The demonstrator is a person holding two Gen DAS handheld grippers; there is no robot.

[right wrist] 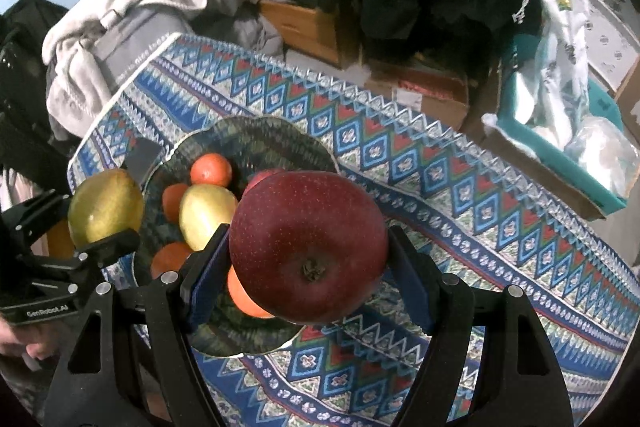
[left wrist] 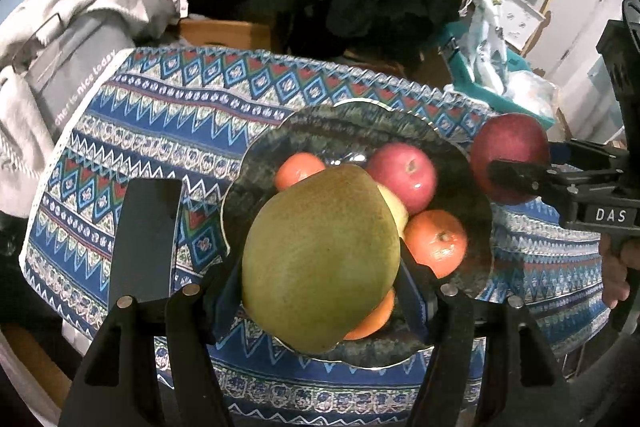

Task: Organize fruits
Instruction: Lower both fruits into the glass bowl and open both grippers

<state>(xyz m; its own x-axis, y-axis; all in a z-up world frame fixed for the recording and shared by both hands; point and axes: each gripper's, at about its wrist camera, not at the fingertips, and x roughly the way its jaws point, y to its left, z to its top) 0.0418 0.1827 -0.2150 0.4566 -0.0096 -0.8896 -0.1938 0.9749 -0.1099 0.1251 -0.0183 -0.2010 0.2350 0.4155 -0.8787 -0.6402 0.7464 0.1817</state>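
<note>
Green mango (left wrist: pixel 320 259) is clamped btwn left gripper (left wrist: pixel 320 291) fingers, held above the dark plate (left wrist: pixel 360 123); dark red apple (right wrist: pixel 308 247) is clamped in right gripper (right wrist: pixel 308 271) over the plate's edge; oranges, apple & another mango are sat on the plate.

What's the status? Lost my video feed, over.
Left gripper shut on green pear. Right gripper shut on dark red apple. Both above fruit bowl; nothing blocking.
</note>
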